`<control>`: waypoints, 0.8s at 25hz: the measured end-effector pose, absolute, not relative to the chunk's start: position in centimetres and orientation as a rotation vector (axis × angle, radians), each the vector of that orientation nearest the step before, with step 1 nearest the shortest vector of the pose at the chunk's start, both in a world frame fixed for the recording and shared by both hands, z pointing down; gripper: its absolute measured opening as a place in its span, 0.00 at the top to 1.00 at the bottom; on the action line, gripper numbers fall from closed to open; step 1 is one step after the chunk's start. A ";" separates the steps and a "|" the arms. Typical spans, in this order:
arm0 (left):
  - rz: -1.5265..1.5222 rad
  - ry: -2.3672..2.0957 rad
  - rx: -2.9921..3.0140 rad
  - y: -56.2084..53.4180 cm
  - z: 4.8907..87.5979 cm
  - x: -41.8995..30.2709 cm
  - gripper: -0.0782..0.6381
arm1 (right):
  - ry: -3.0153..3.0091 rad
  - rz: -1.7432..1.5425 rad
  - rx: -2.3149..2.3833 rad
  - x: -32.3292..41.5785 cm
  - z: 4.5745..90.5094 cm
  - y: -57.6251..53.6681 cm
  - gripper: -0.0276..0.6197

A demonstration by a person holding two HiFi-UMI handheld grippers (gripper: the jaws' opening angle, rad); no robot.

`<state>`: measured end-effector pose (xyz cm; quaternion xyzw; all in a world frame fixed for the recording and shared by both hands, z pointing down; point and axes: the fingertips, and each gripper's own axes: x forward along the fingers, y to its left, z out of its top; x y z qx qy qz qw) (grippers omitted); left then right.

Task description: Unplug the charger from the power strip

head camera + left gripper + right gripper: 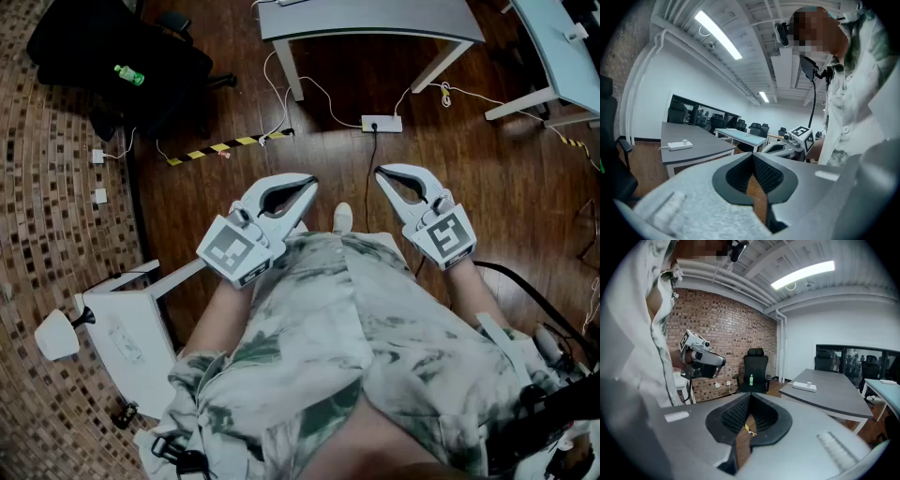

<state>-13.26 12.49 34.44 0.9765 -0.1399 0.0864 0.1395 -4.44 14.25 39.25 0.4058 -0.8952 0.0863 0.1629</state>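
Observation:
A white power strip [679, 146] lies on the grey table [703, 143], with a small white charger [685, 140] standing plugged into it; the right gripper view shows the same strip [805, 386] and charger [809, 383]. Both grippers hang in front of my body, well short of the table [375, 21]. My left gripper [307, 185] is shut with nothing in it, its jaws meeting at the tip [753, 157]. My right gripper [381, 173] also looks shut and empty [750, 397]. Each gripper appears in the other's view.
A second white power strip [382, 123] lies on the wooden floor with cables running to it. A black office chair [112, 47] carries a green bottle [129, 75]. Yellow-black tape [225, 147] crosses the floor. A white stand [127, 328] is at my left, another table [562, 47] far right.

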 end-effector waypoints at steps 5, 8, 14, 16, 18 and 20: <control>0.258 -0.405 2.811 5.5 35.1 -13.2 0.89 | -2.515 0.271 1.175 -3.2 40.1 6.9 0.95; 0.251 -0.391 2.807 0.5 36.5 -13.5 0.89 | -2.476 0.253 1.187 -2.7 41.0 2.1 0.95; 0.237 -0.241 2.846 -10.1 37.6 -12.0 0.89 | -2.384 0.251 1.254 -2.1 41.7 -6.7 0.95; 0.249 -0.181 2.858 -13.2 37.7 -11.4 0.89 | -2.353 0.227 1.250 -2.1 41.7 -9.5 0.95; 0.278 -0.120 2.868 -16.0 38.5 -10.9 0.89 | -2.336 0.194 1.252 -1.9 42.0 -12.3 0.95; 0.315 -0.073 2.863 -18.8 39.6 -10.5 0.89 | -2.301 0.219 1.270 -1.9 42.6 -14.6 0.95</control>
